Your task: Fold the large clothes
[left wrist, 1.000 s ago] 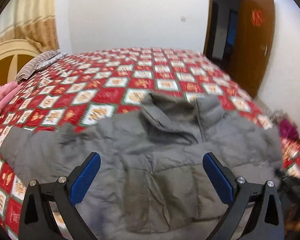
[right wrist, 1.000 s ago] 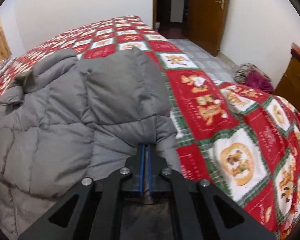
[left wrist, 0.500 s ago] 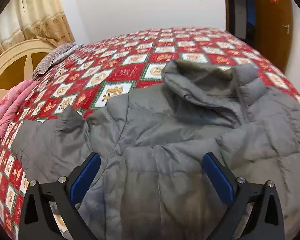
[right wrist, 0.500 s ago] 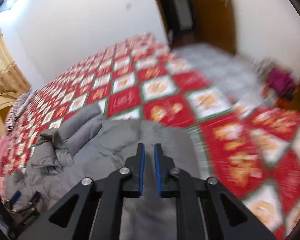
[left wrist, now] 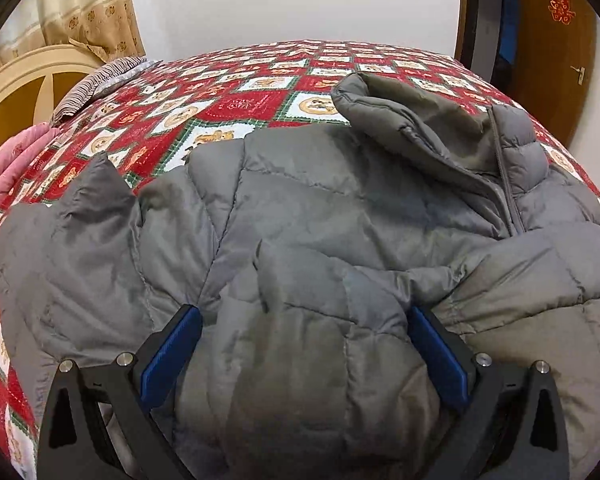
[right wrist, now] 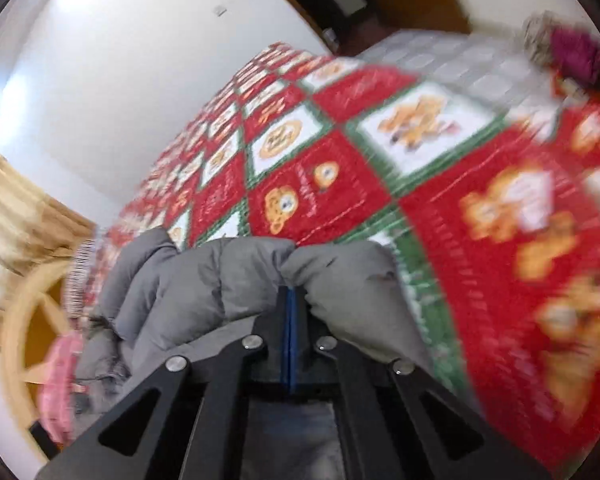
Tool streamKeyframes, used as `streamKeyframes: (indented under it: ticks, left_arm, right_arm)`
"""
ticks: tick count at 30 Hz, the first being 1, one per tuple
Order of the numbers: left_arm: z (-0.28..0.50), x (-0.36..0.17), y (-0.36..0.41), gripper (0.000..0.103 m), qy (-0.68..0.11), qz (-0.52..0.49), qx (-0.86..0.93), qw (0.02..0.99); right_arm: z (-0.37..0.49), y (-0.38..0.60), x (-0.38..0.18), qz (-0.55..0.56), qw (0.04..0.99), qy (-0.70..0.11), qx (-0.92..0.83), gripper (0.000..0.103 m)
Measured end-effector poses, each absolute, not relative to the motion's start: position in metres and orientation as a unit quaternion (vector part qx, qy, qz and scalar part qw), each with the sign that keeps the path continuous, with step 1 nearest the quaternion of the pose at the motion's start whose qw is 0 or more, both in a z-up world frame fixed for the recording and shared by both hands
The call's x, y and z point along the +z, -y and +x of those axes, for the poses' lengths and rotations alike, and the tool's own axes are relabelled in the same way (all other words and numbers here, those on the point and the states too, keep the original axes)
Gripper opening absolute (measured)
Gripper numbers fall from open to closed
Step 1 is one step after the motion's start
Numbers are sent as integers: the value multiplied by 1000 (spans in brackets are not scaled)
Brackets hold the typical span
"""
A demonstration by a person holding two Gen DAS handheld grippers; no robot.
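A white-walled bedroom, brown door at the far side, and a bed covered by a red, green and white patchwork quilt with bear prints [left wrist: 236, 104]; a pale wooden headboard [left wrist: 24, 80] and a pink blanket [left wrist: 4, 168] sit at its left end. Spread across the near part of the quilt lies the grey quilted puffer jacket [left wrist: 320, 216], front up, collar standing toward the far side, zip partly closed.

The left tool [left wrist: 300, 344] has come down closer to the jacket than a second ago; then it hovered above the chest, now its blue pads stand wide apart on either side of a raised puff of the front panel, nothing pinched. The right tool [right wrist: 290, 300] briefly let its jaws part half a second back and has now snapped them together on a bunched edge of grey fabric, which bulges to both sides of the pads. Its view has swung and blurred, the quilt now tilting across the frame, so that hand is carrying the cloth sideways.

I'd judge a side fold is under way: the right side being drawn over the body, while the left tool settles to pin or grip the middle.
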State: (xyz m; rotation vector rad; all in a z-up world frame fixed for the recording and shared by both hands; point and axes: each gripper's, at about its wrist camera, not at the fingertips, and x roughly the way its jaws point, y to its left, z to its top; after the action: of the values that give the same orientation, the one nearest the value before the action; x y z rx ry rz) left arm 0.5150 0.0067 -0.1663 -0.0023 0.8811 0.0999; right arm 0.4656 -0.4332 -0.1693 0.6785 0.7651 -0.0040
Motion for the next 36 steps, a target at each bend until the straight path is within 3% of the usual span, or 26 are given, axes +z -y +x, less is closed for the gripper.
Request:
streamKeyframes:
  ticks: [2, 6, 8, 11, 14, 17, 20, 23, 26, 27, 29, 36]
  left_arm:
    - [515, -166, -6, 102, -426, -4, 47, 903]
    - [516, -166, -8, 102, -426, -4, 47, 904]
    - [516, -165, -7, 102, -425, -2, 48, 904]
    - [515, -165, -10, 102, -424, -4, 47, 905]
    - [515, -165, -9, 102, -424, -1, 48, 904]
    - [514, -165, -9, 102, -424, -1, 48, 904]
    - [514, -165, -9, 102, -424, -4, 46, 905]
    - [514, -164, -10, 102, -424, -5, 46, 905]
    - [514, -164, -10, 102, -423, -1, 49, 905]
    - [514, -165, -10, 102, -423, -1, 48, 905]
    - [514, -165, -9, 102, -422, 0, 49, 905]
    - [515, -165, -9, 102, -423, -2, 48, 905]
  right_arm:
    - [444, 418, -141, 274, 899, -341, -12, 12]
    - [414, 410, -123, 240, 908, -342, -29, 12]
    - [415, 402, -145, 217, 898, -381, -29, 12]
    - [422, 406, -181, 240, 885, -398, -37, 0]
    - [423, 428, -195, 312, 866, -390, -15, 0]
    - [429, 418, -177, 258, 873, -412, -39, 0]
    - [401, 395, -136, 207, 898, -384, -66, 16]
    - [377, 373, -122, 170, 903, -387, -75, 16]
    - [370, 366, -148, 181, 883, -422, -96, 15]
    - [371, 367, -161, 191, 878, -428, -96, 9]
    - [368, 370, -173, 193, 886, -409, -103, 5]
    - [370, 354, -167, 140, 886, -424, -124, 5]
